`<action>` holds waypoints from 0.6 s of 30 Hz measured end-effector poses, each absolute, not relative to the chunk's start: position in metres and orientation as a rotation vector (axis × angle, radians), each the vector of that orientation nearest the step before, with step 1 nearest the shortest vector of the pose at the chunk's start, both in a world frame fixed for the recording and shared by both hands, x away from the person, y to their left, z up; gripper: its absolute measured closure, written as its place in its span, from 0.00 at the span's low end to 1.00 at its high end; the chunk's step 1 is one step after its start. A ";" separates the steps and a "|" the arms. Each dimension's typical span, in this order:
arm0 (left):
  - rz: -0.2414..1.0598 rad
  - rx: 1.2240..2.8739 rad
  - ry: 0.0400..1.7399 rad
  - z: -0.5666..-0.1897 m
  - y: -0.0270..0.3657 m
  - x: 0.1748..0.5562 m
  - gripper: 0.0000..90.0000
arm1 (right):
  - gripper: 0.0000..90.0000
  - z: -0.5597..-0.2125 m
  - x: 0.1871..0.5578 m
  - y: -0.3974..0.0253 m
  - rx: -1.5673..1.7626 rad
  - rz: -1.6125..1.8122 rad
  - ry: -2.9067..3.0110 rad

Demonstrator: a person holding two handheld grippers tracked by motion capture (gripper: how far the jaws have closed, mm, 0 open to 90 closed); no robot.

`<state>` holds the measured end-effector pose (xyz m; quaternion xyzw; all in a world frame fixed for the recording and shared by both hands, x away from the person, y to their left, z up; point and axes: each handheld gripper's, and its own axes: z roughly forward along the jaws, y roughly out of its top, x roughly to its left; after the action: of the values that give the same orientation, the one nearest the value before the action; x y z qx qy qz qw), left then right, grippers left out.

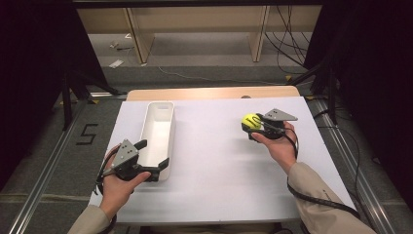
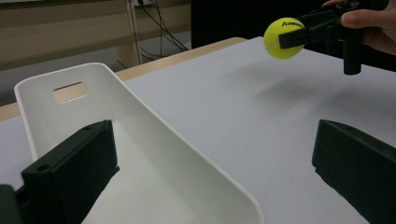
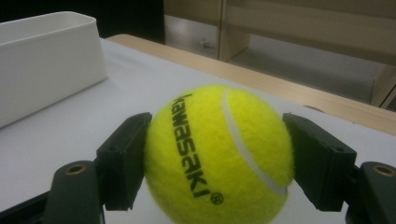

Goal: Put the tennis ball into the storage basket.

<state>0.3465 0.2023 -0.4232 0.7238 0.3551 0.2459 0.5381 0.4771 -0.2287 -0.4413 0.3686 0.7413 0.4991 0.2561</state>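
Observation:
A yellow tennis ball point(image 1: 251, 121) with black lettering is clamped between the jaws of my right gripper point(image 1: 254, 126), held a little above the white tabletop at the right. In the right gripper view the ball point(image 3: 219, 154) sits squarely between both jaws of that gripper point(image 3: 217, 140). A long white tray point(image 1: 158, 129) lies left of centre and holds nothing. My left gripper point(image 1: 153, 155) stands open at the tray's near end. In the left gripper view its jaws point(image 2: 215, 140) straddle the tray wall point(image 2: 154, 135), and the ball point(image 2: 282, 38) hangs farther off.
A white sheet point(image 1: 219, 161) covers the table, with a wooden strip point(image 1: 209, 92) showing at the far edge. Wooden shelf legs and cables stand on the floor behind. Open surface lies between the tray and the ball.

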 end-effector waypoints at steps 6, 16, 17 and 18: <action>0.585 1.721 0.845 -0.423 0.202 0.347 0.00 | 0.31 -0.438 0.475 -0.226 0.993 1.375 2.007; 0.582 1.717 0.844 -0.423 0.202 0.347 0.00 | 0.31 -0.435 0.475 -0.225 0.987 1.392 1.995; 0.581 1.717 0.844 -0.423 0.202 0.347 0.00 | 0.31 -0.435 0.475 -0.225 0.987 1.391 1.995; 0.581 1.716 0.844 -0.423 0.202 0.347 0.00 | 0.31 -0.435 0.476 -0.225 0.987 1.390 1.995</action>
<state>0.3471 0.2020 -0.4233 0.7221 0.3553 0.2444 0.5410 0.4756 -0.2245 -0.4346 0.3635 0.7350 0.5122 0.2557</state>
